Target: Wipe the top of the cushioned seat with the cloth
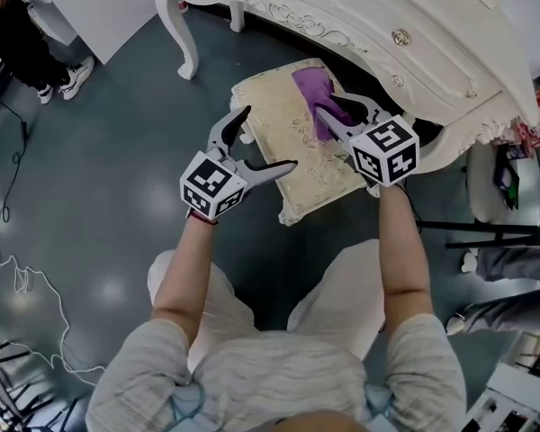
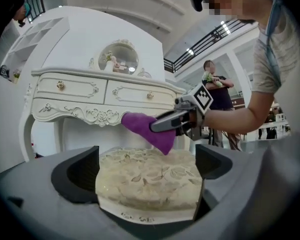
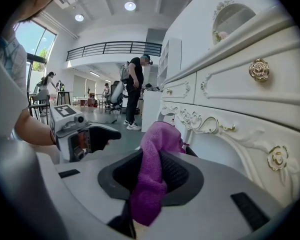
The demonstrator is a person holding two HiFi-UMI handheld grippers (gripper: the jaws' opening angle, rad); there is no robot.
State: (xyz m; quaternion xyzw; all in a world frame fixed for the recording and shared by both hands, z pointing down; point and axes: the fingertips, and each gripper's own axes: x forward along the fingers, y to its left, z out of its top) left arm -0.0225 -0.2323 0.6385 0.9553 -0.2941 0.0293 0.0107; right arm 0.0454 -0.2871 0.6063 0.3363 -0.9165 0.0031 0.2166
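The cream cushioned seat [image 1: 283,151] stands on the floor in front of me. A purple cloth [image 1: 315,97] lies bunched on its far right part. My right gripper [image 1: 333,115] is shut on the cloth, which fills its jaws and hangs out of them in the right gripper view [image 3: 151,179]. My left gripper [image 1: 268,138] is wide open over the seat's left side, nothing pressed between its jaws. In the left gripper view the seat top [image 2: 150,184] lies between the spread jaws, and beyond it the right gripper [image 2: 162,125] holds the cloth [image 2: 142,126] just above the cushion.
A white ornate dressing table [image 1: 387,25] stands just beyond the seat, one leg [image 1: 184,39] to its left. A white cable [image 1: 22,273] trails on the grey floor at left. A seated person's shoes [image 1: 63,79] are at top left; a black stand [image 1: 486,232] is at right.
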